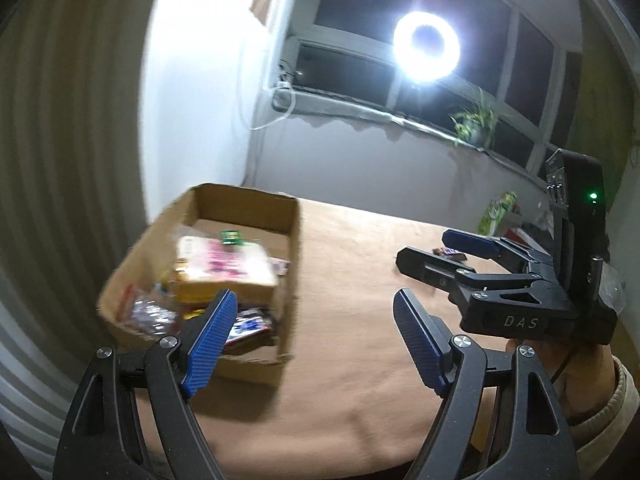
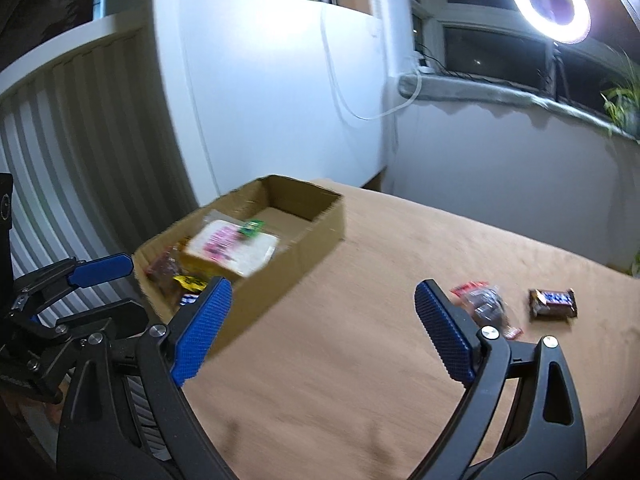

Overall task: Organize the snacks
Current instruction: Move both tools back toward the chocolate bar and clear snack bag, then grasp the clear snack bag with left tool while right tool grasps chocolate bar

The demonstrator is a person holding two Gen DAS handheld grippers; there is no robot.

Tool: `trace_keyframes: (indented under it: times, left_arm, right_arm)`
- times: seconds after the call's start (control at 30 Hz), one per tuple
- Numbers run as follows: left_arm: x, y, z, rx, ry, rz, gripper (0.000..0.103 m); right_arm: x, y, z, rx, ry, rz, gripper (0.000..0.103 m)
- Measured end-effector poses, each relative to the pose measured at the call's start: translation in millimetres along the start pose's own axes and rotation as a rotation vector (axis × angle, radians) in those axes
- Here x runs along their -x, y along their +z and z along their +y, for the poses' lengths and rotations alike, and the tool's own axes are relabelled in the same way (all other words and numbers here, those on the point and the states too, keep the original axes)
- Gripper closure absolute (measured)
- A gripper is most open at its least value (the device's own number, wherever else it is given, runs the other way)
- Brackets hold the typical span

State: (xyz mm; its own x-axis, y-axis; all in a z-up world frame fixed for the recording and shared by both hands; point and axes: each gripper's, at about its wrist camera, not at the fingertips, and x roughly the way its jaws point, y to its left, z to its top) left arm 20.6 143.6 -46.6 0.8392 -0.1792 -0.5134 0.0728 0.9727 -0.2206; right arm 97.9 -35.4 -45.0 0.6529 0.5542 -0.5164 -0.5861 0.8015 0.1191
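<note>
- The left gripper (image 1: 314,320) hangs over the tan table (image 1: 352,360) with its blue fingers (image 1: 208,344) spread wide and nothing between them.
- The right gripper (image 2: 322,326) is likewise spread and empty; in the left wrist view it shows at 3 o'clock (image 1: 440,248), held by the person's hand (image 1: 576,368).
- The cardboard box (image 2: 308,248) sits on the table at about 10 o'clock of both grippers — open-topped, with a pale pink-printed packet (image 2: 234,250) lying on top of other wrapped snacks.
- Two snacks lie loose on the table at 2 o'clock in the right wrist view: a clear-and-red packet (image 2: 486,306) and, just beside it, a brown chocolate bar (image 2: 554,302).
- Farther back, a green bag (image 1: 498,212) stands near the table's far edge.
- Beyond — a lit ring light (image 1: 426,46) and a potted plant (image 1: 476,126) on the sill.
</note>
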Motion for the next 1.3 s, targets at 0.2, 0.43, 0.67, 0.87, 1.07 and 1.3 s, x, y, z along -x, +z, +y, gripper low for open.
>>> trace_keyframes:
  times: [0.2, 0.43, 0.67, 0.87, 1.07, 1.3]
  left_arm:
    - [-24, 1, -32, -0.035, -0.025, 0.044, 0.022]
    - [-52, 1, -74, -0.105, -0.049, 0.102, 0.022]
    - [-81, -2, -103, -0.158, -0.077, 0.161, 0.022]
    - [-111, 2, -120, -0.173, -0.108, 0.206, 0.022]
    - [-152, 9, -135, -0.150, -0.153, 0.259, 0.022]
    - [-206, 12, -145, -0.090, -0.158, 0.327, 0.022]
  right_arm:
    - [13, -18, -52, -0.083, -0.032, -0.004, 0.008]
    - [19, -41, -112, -0.183, -0.079, 0.006, 0.008]
    - [16, -55, -151, -0.216, -0.111, 0.036, 0.008]
    - [14, -60, -184, -0.228, -0.150, 0.065, 0.008]
    - [5, -57, -214, -0.188, -0.214, 0.138, 0.008]
    - [-20, -49, -237, -0.135, -0.222, 0.220, 0.008]
